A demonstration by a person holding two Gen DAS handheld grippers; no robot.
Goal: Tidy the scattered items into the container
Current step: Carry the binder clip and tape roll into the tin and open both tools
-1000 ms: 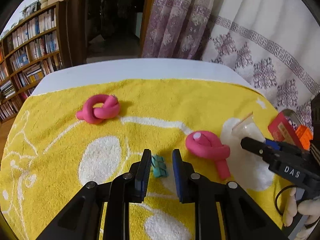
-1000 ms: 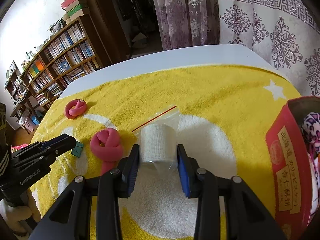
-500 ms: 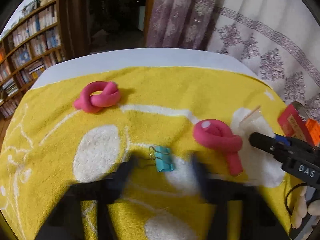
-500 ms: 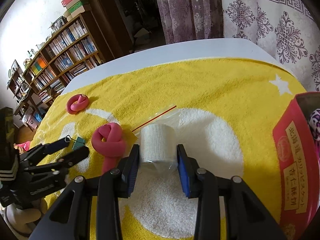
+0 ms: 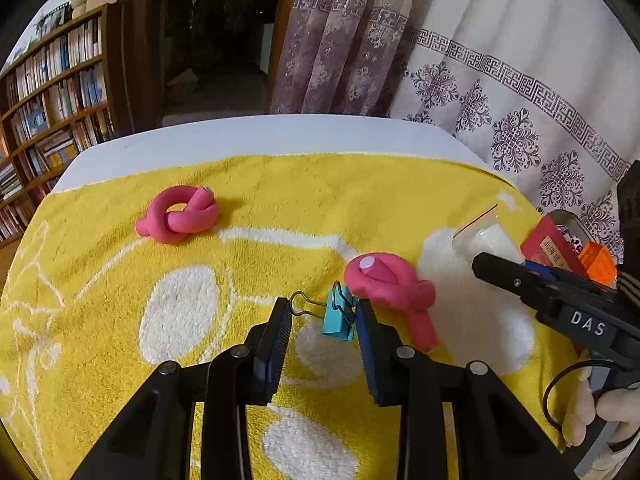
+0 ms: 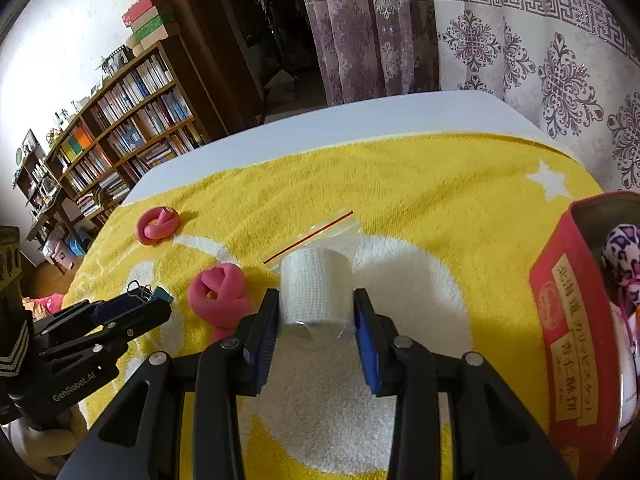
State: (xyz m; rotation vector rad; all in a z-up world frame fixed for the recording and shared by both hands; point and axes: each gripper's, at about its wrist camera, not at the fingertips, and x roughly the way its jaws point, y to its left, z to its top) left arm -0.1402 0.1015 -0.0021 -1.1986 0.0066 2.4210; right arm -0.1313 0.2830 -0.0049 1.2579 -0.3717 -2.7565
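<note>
My left gripper [image 5: 322, 312] is open over the yellow towel [image 5: 280, 208], its jaws on either side of a teal binder clip [image 5: 338, 317] that lies against the right finger. A knotted pink foam roller [image 5: 390, 286] lies just right of it, another [image 5: 178, 220] at the far left. My right gripper [image 6: 315, 306] is shut on a white gauze roll in a clear zip bag [image 6: 316, 288]. The red tin container [image 6: 576, 316] stands open at the right with a patterned item inside.
The towel covers a white table [image 5: 240, 140] whose far edge meets curtains and a dark doorway. A bookshelf stands at the left. The near pink roller [image 6: 222, 292] lies between the two grippers.
My left gripper has opened wide and let the teal clip drop onto the towel. My right gripper has kept its hold on the gauze bag and hardly moved.
</note>
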